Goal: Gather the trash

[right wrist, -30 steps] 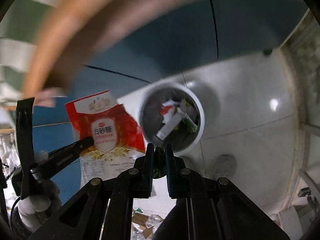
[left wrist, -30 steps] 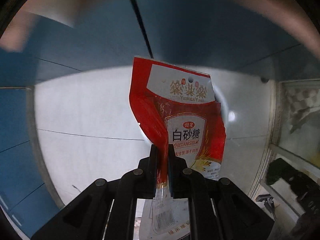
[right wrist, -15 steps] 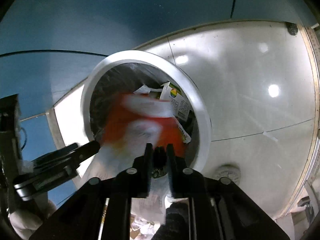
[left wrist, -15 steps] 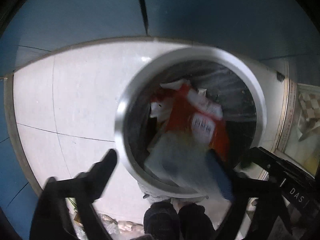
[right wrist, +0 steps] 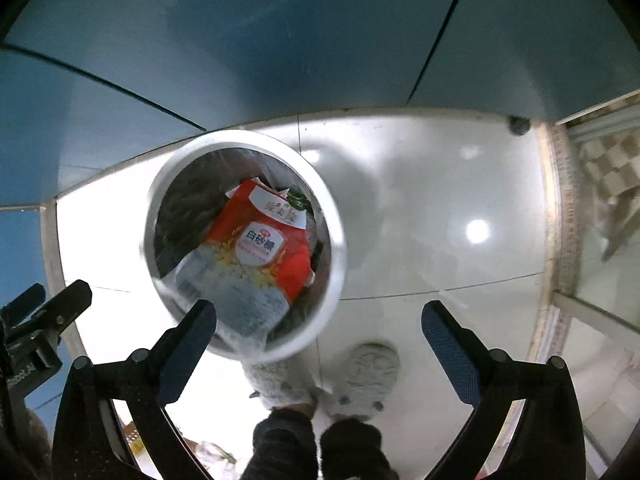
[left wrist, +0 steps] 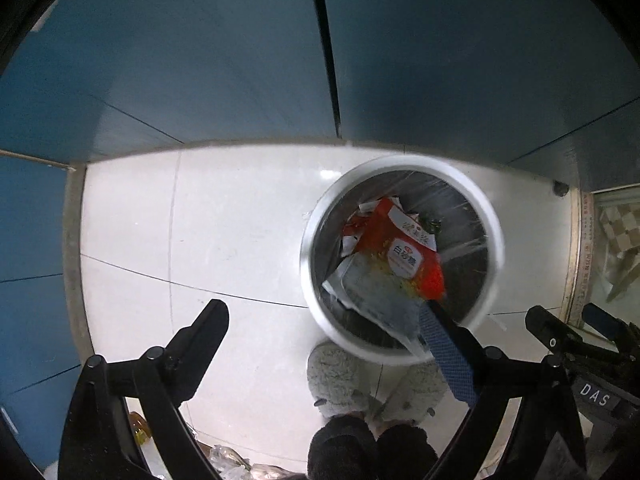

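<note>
Left wrist view: my left gripper (left wrist: 326, 330) hangs with its fingers spread wide and nothing between them. Past its right finger stands the white bin (left wrist: 316, 280) on the pale tiled floor (left wrist: 200, 220), against a blue wall (left wrist: 200, 60). The red sugar bag (left wrist: 394, 256) lies inside on other litter. Right wrist view: my right gripper (right wrist: 320, 320) is also spread wide and bare, above grey slippers (right wrist: 372, 364).

The sugar bag (right wrist: 256, 248) lies in the trash bin (right wrist: 334, 240) on other litter (slippers (right wrist: 372, 368) just before it), cabinets (right wrist: 280, 40) behind
</note>
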`<state>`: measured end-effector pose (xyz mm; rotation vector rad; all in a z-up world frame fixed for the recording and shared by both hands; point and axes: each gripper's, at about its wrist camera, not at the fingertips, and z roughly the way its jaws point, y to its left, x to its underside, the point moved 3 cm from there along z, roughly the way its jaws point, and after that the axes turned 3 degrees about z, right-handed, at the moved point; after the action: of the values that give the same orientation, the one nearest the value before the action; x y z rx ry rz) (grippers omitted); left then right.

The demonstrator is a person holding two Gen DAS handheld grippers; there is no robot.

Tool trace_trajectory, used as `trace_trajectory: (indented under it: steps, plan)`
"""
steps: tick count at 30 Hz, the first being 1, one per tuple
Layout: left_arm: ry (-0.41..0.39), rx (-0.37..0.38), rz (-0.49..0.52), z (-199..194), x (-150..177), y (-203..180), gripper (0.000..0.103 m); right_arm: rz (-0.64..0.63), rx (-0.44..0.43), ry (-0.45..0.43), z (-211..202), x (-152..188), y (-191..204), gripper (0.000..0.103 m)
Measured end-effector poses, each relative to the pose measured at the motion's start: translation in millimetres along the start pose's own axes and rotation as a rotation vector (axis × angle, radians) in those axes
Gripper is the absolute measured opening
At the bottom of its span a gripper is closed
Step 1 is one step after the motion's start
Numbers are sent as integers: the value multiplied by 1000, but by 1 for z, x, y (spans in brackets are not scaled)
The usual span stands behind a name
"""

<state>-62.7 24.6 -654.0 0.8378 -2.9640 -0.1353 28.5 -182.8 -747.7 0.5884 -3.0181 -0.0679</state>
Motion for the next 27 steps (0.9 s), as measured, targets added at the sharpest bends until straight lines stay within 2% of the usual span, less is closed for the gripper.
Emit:
trace_trajectory:
  steps: [4, 10, 17, 23, 27]
  plan:
    - [-36, 16, -9, -49, 14, 3, 97, -32, 20, -48, -58, 20, -1, 103]
    - [-83, 25, -6, -129, 43, 5, 97, -62, 41, -124, -166, 56, 3, 103]
    - [-146, 40, 7, -236, 79, 8, 97, -64, -10, -189, -299, 95, 7, 103]
    - [-193, 142, -20, -333, 105, 17, 97, -87, -86, -223, -421, 135, 12, 103]
    - [-257, 208, 10, -404, 113, 23, 97, -104, -146, -249, -499, 159, 18, 103]
